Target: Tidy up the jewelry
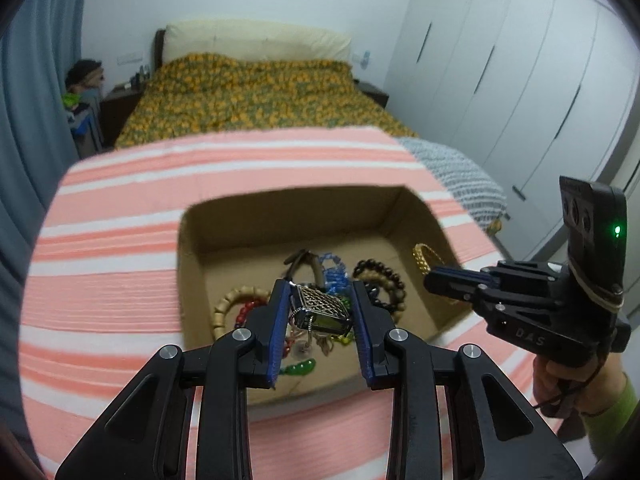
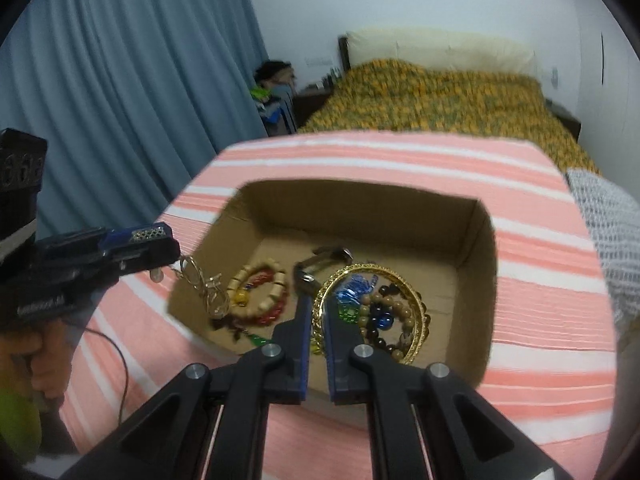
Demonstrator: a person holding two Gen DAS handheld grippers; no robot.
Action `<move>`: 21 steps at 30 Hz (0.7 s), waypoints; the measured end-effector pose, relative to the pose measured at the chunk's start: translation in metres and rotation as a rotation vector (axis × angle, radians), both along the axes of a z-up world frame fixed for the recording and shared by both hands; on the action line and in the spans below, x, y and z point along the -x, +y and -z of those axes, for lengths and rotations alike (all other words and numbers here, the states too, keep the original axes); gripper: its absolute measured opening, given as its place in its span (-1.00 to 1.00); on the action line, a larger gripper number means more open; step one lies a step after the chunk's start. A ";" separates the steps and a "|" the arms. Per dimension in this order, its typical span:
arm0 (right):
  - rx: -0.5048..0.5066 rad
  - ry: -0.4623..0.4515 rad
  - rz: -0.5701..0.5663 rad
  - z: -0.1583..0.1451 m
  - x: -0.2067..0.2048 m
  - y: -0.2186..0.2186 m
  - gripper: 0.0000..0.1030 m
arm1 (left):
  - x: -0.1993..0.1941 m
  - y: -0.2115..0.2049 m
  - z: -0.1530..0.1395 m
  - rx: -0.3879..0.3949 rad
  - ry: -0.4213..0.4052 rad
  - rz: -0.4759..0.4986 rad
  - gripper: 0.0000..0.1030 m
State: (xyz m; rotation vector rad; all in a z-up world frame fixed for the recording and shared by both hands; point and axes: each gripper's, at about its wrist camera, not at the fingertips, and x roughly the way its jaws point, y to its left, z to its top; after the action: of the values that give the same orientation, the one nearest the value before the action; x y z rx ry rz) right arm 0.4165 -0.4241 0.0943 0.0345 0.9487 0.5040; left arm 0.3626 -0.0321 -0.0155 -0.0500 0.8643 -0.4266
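The left tool [image 1: 320, 300] pinches a silver lattice pendant [image 1: 322, 307] above the cardboard box [image 2: 476, 280] on the striped bench [image 1: 120, 240]. The right tool [image 2: 317, 312] is pressed together on a gold bangle [image 2: 416, 300] over the box, where beaded bracelets [image 2: 260, 292] lie.

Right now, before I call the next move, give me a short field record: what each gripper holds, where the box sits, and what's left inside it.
left gripper: shut on a silver lattice pendant, chain dangling below it
right gripper: shut on the rim of a gold bangle
cardboard box: open-topped, on the pink striped cloth
left in box: wooden bead bracelet, red bead bracelet, dark bead bracelet, blue bead piece, a watch
position: both grippers over the box
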 end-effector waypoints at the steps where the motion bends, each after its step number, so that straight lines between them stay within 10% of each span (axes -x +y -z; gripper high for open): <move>1: 0.005 0.023 0.007 0.009 -0.007 0.000 -0.87 | -0.006 -0.005 0.009 -0.008 0.018 -0.003 -0.42; 5: 0.001 0.084 0.011 0.036 -0.021 0.003 -0.83 | -0.019 -0.015 0.037 -0.043 0.059 -0.013 -0.38; 8: -0.002 0.108 0.026 0.044 -0.026 0.003 -0.75 | -0.022 -0.018 0.045 -0.069 0.061 -0.038 0.21; 11: -0.002 0.105 0.054 0.046 -0.029 -0.003 0.02 | -0.016 -0.015 0.042 -0.094 0.029 -0.072 0.73; 21: 0.017 0.020 0.111 0.012 0.005 -0.016 0.45 | 0.017 -0.017 0.015 -0.243 -0.088 -0.172 0.93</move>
State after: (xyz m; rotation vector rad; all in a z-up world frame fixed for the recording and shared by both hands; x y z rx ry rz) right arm 0.4118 -0.4405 0.0825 0.0770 0.9646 0.3936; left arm 0.3458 -0.0495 -0.0303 0.1172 0.8121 -0.1592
